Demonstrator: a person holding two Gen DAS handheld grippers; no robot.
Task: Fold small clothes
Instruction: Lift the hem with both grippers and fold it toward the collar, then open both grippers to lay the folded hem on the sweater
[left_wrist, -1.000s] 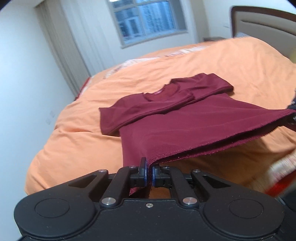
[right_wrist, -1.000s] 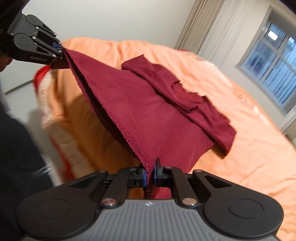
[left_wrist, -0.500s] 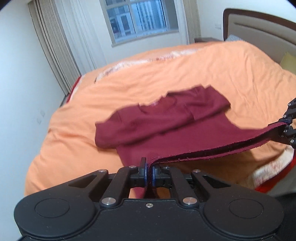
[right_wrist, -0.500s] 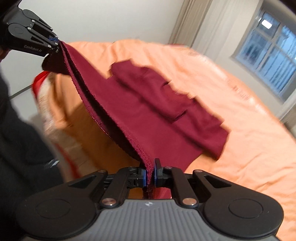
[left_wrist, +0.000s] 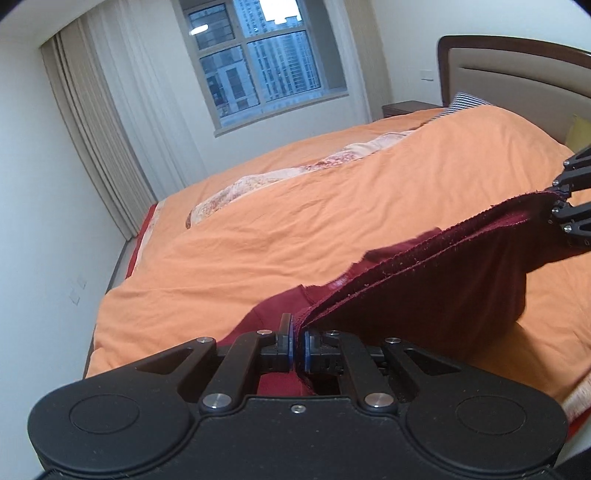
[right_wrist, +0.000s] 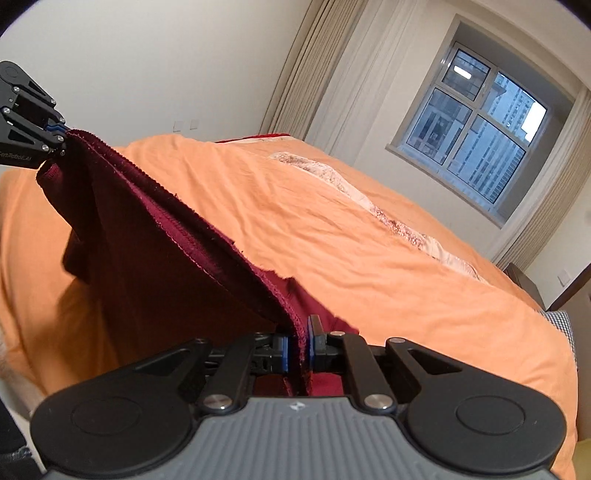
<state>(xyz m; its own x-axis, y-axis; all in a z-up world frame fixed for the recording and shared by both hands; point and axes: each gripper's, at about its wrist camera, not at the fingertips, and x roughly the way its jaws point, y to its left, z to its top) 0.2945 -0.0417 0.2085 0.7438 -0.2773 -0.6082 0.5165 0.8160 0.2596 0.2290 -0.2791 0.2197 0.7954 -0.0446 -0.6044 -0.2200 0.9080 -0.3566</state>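
Over orange bedspread (left_wrist: 332, 229) near window (left_wrist: 258, 62), both tongs (left_wrist: 297, 349) (right_wrist: 297, 345) clamping maroon shirt (left_wrist: 424, 295) hem

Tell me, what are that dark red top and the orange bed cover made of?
Dark red top: looks like soft matte knit, probably cotton jersey; stitched hem, limp drape. Orange bed cover: seems smooth matte woven cloth, maybe cotton; fine creases, no sheen.

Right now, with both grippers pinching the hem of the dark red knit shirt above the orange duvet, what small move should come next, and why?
Probably carry the hem forward and lower it toward the collar. The left gripper and right gripper are both shut on the dark red knit shirt, whose hem is lifted taut over the orange duvet, with its collar end showing just beyond the hem.
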